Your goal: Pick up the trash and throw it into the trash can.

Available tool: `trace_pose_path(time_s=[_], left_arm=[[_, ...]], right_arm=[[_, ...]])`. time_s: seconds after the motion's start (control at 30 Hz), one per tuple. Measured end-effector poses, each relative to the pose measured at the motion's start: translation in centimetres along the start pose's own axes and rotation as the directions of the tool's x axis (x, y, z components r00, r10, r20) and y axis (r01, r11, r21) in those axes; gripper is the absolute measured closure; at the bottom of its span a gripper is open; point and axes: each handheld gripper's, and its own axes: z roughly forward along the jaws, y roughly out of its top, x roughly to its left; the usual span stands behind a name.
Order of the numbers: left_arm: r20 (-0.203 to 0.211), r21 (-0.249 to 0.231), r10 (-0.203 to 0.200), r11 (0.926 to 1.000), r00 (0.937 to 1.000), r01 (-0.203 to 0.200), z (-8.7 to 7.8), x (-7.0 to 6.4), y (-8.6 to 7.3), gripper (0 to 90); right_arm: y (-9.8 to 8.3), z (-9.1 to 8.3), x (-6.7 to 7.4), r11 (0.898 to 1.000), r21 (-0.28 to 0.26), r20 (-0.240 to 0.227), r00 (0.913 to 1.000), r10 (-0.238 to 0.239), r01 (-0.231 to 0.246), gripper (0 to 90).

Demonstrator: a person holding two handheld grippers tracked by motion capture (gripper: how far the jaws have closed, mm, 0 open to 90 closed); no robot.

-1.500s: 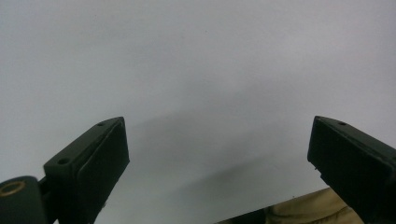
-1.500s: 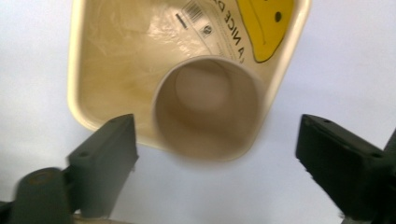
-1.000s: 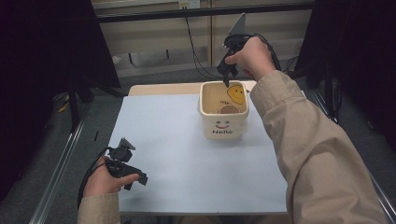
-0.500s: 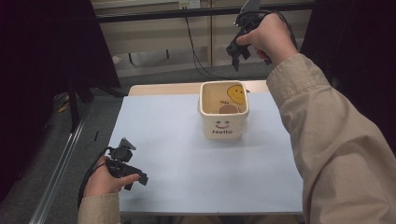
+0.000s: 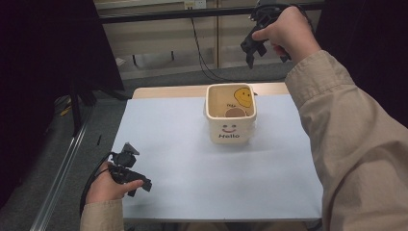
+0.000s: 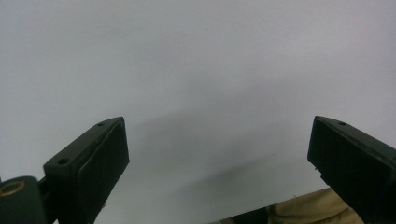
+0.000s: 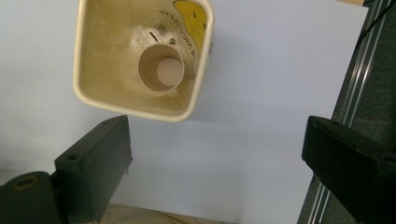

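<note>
- Cup (image 5: 230, 120), cream and square-sided with a smiley face and "Hello" on its front, stands upright near the far edge of the desk (image 5: 192, 178), right of the middle; a brown cardboard ring (image 7: 162, 68) lies inside on its bottom.
- Desk surface is pale and bare from the cup to the near edge and out to the left and right edges, so there is wide open room on three sides of the cup.
- Right gripper (image 5: 257, 48) is held high beyond the far edge, above and behind the cup; against the frame a second ago, when it hung just over the cup's mouth, it has risen and drawn back, while the cup has not shifted.
- Its jaws are spread wide with nothing between them; in the right gripper view the cup sits well below, ahead of the left jaw.
- Left gripper (image 5: 130, 175) rests low near the desk's near-left corner, unchanged, jaws spread apart over bare surface, far from the cup.
</note>
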Motion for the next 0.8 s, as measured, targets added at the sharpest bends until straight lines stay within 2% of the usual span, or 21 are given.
trace_pose_path(time_s=[0.07, 0.17, 0.23, 0.27, 0.33, 0.4, 0.43, 0.53, 0.63, 0.8], left_arm=[[0.007, 0.009, 0.005, 0.9999, 1.0, -0.005, -0.1, 0.1, -0.1, 5.2], [0.005, -0.004, -0.006, 1.0, 1.0, 0.006, 0.0, 0.1, -0.2, 5.2], [0.009, 0.013, 0.008, 0.9999, 0.9999, -0.008, -0.1, 0.3, -0.2, 5.2], [0.006, -0.001, -0.004, 1.0, 1.0, 0.004, 0.0, 0.2, -0.2, 5.2], [0.009, 0.0, -0.009, 1.0, 0.9999, 0.009, 0.0, 0.2, -0.2, 5.2], [0.014, 0.002, 0.0, 1.0, 0.9999, 0.0, -0.2, 0.1, -0.1, 5.2], [0.01, 0.001, 0.006, 1.0, 0.9999, -0.006, -0.2, 0.1, 0.0, 5.2], [0.009, -0.007, -0.002, 1.0, 1.0, 0.002, -0.1, 0.0, 0.0, 5.2], [0.009, 0.007, 0.019, 0.9998, 0.9998, -0.019, -0.1, -0.1, 0.1, 5.1], [0.015, -0.003, 0.002, 1.0, 0.9999, -0.002, -0.1, -0.3, 0.1, 5.2]], right_arm=[[-0.1, 0.2, 0.0, 1.0, -0.01, -0.007, 1.0, 0.001, -0.002, 7.6], [-0.5, 0.8, -0.3, 1.0, -0.005, -0.014, 0.9999, -0.008, 0.008, 7.6], [-0.9, 1.5, -0.6, 1.0, 0.003, -0.005, 0.9997, -0.022, 0.022, 7.6], [-1.5, 2.2, -0.8, 1.0, 0.009, -0.018, 0.9997, -0.017, 0.017, 7.6], [-1.8, 2.6, -1.0, 1.0, 0.01, -0.009, 0.9995, -0.029, 0.029, 7.7], [-2.8, 3.8, -1.5, 0.999, 0.012, -0.004, 0.9989, -0.047, 0.047, 7.9], [-3.2, 4.1, -1.7, 0.999, 0.017, -0.009, 0.9992, -0.04, 0.04, 8.1], [-4.0, 4.8, -2.0, 0.998, 0.013, 0.006, 0.9985, -0.055, 0.055, 7.8], [-5.6, 6.1, -3.0, 0.998, 0.022, 0.003, 0.9986, -0.053, 0.053, 7.8], [-7.2, 7.8, -4.2, 0.998, 0.032, 0.018, 0.9982, -0.056, 0.056, 7.7]])
